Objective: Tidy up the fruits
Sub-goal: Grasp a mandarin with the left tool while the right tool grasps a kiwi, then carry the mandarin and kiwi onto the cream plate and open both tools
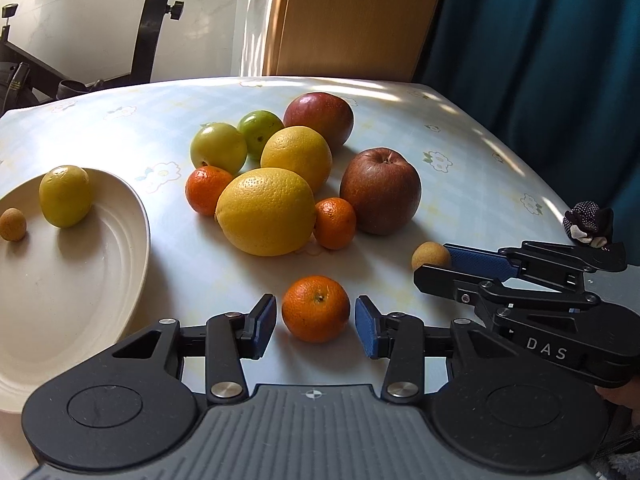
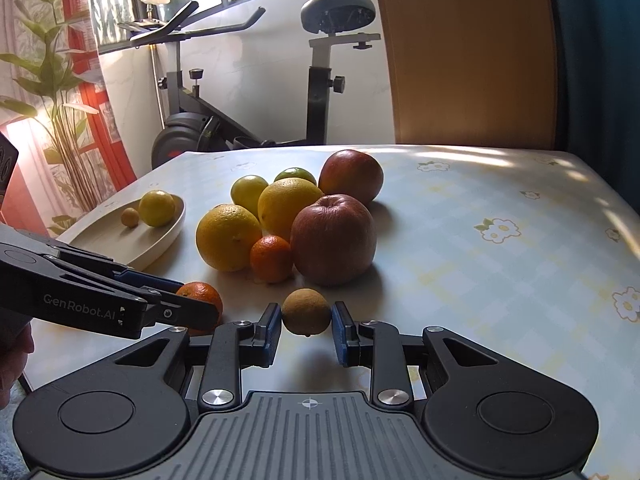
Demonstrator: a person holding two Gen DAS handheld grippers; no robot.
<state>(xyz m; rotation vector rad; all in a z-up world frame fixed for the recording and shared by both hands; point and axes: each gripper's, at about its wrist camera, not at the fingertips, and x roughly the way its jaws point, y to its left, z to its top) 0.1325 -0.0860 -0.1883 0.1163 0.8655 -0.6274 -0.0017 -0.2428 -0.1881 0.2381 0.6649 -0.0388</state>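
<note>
- The left gripper (image 1: 315, 325) has its blue pads either side of a mandarin (image 1: 315, 308) sitting on the table, with a sliver of daylight showing on both sides, so nothing is clamped.
- The right gripper (image 2: 305, 328) is pinched onto a small tan round fruit, maybe a longan (image 2: 306, 311), both pads pressed against it, low over the tabletop.
- The 2 tools sit close side by side; in the left wrist view the right one reaches in from the right edge.
- Just beyond them is a tight cluster: 2 big yellow citrus (image 1: 266, 212), 2 more mandarins (image 1: 335, 223), 2 dark red apples (image 1: 380, 191) and 2 green round fruits (image 1: 218, 147), many touching.
- Left of the cluster stands a cream oval plate (image 1: 120, 264) holding 1 yellow-green fruit (image 1: 65, 196) and 1 small tan one (image 1: 13, 224), set apart from each other.
- The table (image 2: 500, 280) wears a glossy pale checked cloth with white flower prints, dappled by sun.
- Behind: an exercise bike (image 2: 320, 64), a leafy plant (image 2: 52, 80), a window, a wooden panel and a teal curtain (image 1: 540, 60).
- Writing: "DAS" on the right tool, "GenRobot.AI" on the left.
</note>
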